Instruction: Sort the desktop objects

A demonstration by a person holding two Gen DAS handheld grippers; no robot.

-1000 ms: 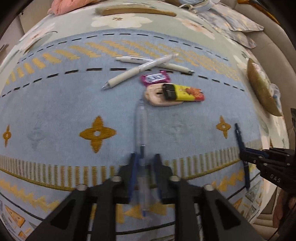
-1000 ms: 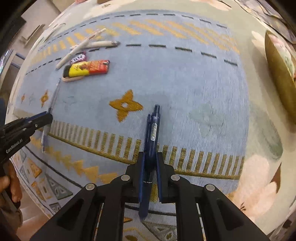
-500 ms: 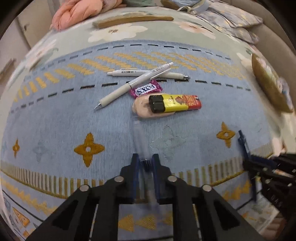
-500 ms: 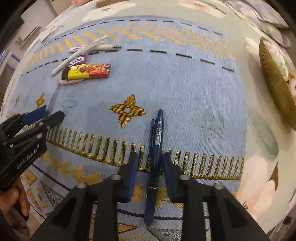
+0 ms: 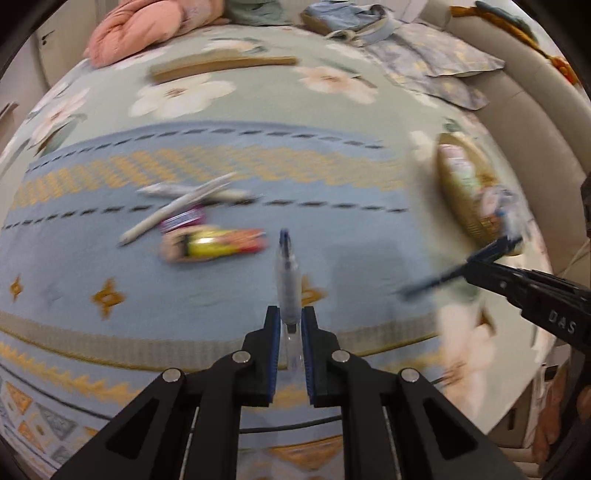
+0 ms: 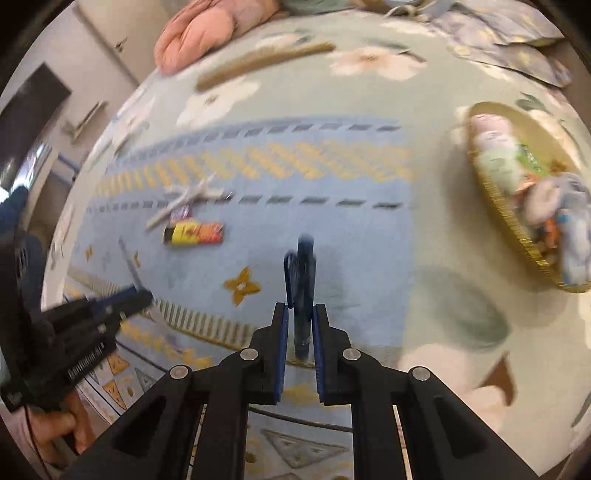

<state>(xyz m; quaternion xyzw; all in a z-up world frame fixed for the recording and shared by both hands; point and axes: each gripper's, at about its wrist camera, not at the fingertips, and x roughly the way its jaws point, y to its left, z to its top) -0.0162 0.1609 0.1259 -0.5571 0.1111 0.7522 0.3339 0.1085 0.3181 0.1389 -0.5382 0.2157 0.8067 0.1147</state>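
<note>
My left gripper (image 5: 289, 325) is shut on a clear pen with a blue tip (image 5: 287, 280), lifted off the blue mat (image 5: 332, 221). My right gripper (image 6: 300, 317) is shut on a dark blue pen (image 6: 303, 280), also raised above the mat. Each gripper shows in the other's view: the right gripper (image 5: 480, 258) with its dark pen at the right, the left gripper (image 6: 136, 295) with its clear pen at the left. On the mat lie two white pens (image 5: 184, 199), a purple candy wrapper (image 5: 184, 219), a yellow and red lighter (image 5: 221, 242) and a beige piece under it.
A woven basket (image 6: 498, 206) with wrappers and small items stands at the right on the floral cloth. A long wooden piece (image 5: 221, 66) and a pink cloth bundle (image 5: 136, 33) lie at the far side. A hand (image 6: 55, 424) grips the left tool's handle.
Both grippers have risen off the mat with their pens and swung toward the right, the basket coming further into view. The left jaws closed on the clear pen.
</note>
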